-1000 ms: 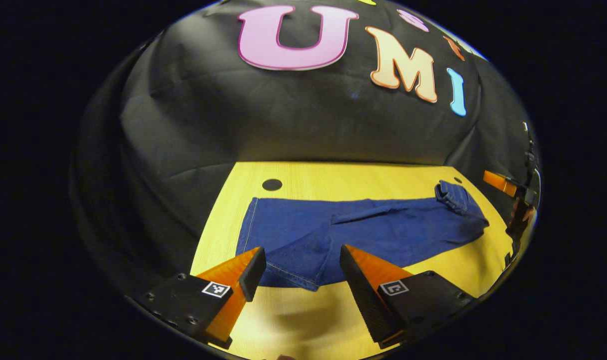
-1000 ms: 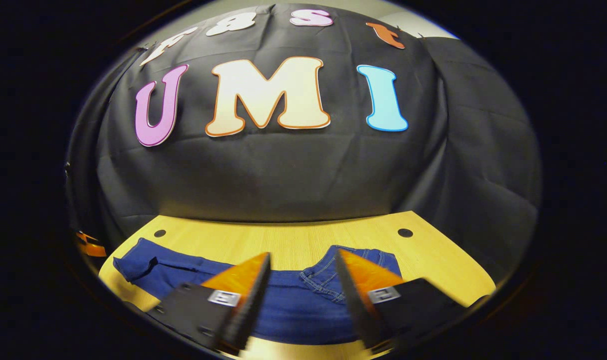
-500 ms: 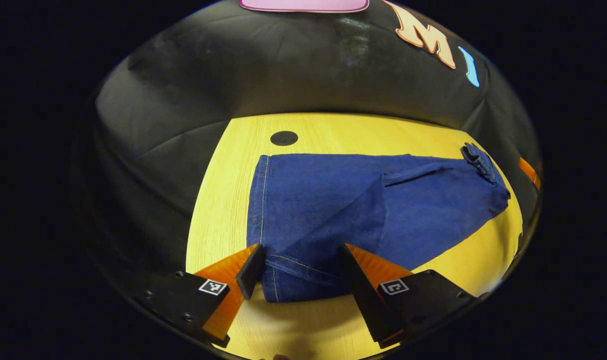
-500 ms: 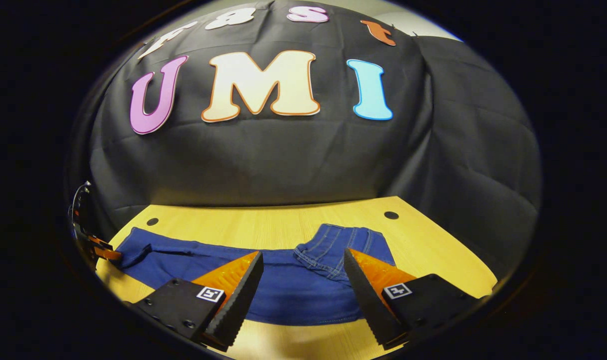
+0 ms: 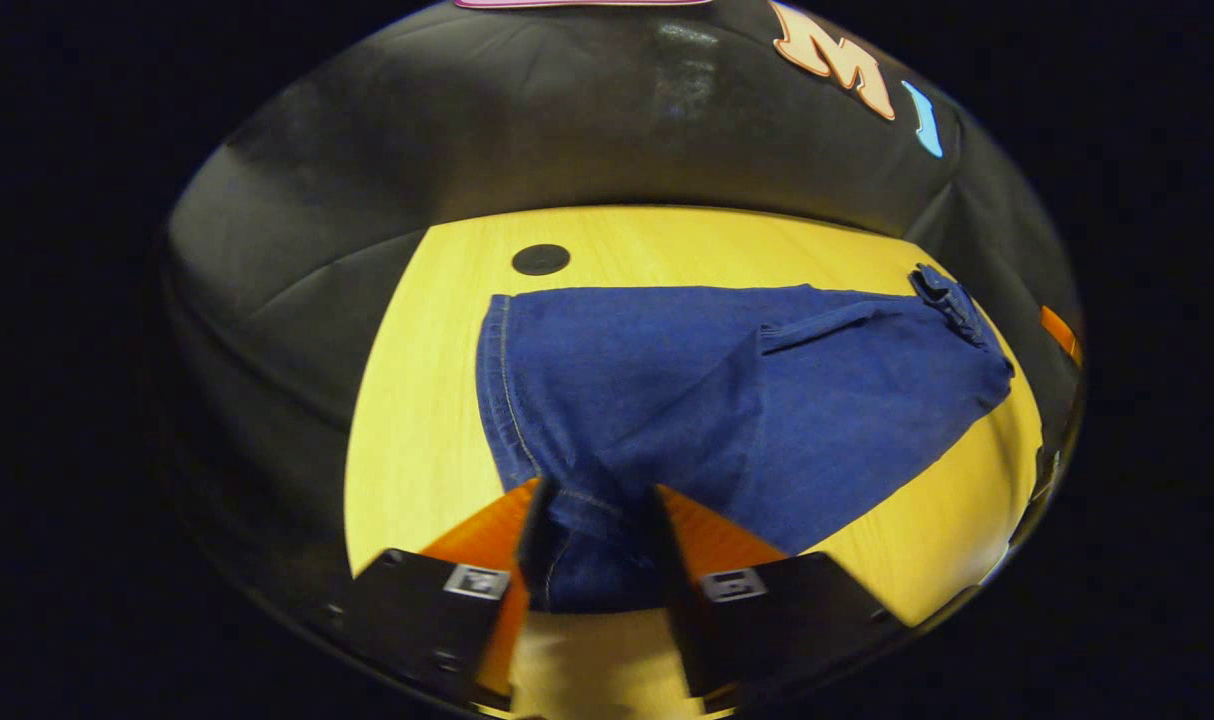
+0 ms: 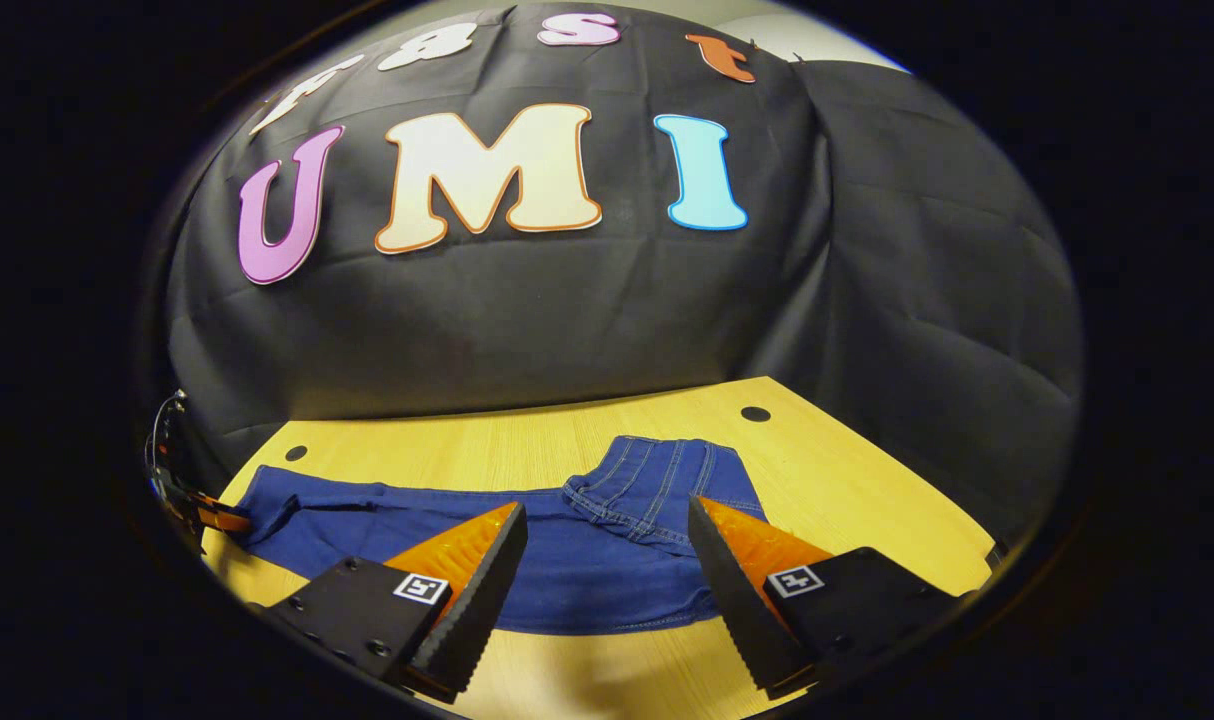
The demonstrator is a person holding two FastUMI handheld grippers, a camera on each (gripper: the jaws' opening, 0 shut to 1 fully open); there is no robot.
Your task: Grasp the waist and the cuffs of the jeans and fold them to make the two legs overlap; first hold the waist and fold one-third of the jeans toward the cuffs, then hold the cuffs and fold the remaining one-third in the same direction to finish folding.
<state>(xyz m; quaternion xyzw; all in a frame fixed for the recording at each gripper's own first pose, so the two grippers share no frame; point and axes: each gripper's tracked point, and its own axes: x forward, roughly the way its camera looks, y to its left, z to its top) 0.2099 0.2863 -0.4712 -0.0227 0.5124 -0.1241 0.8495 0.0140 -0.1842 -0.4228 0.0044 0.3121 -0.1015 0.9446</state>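
Blue jeans (image 5: 767, 390) lie flat on the yellow wooden table (image 5: 417, 420), legs side by side, cuffs toward the left gripper view's camera. My left gripper (image 5: 595, 535) has its fingers pressed on the near cuff (image 5: 587, 560), and the denim bunches between them. In the right gripper view the waist (image 6: 657, 480) with its belt loops lies just beyond my right gripper (image 6: 607, 560). That gripper is open and hovers over the seat of the jeans. The left gripper (image 6: 207, 517) also shows at the far cuff end.
Black cloth walls close in the table (image 6: 867, 490) on three sides. Round black holes sit in its back corners (image 5: 540, 259) (image 6: 755, 413). Part of the right gripper (image 5: 1059, 335) shows past the waist end. Bare wood lies in front of the jeans.
My left gripper moved forward onto the near cuff and its fingers closed on it. The right gripper dropped back slightly and stayed open over the waist end.
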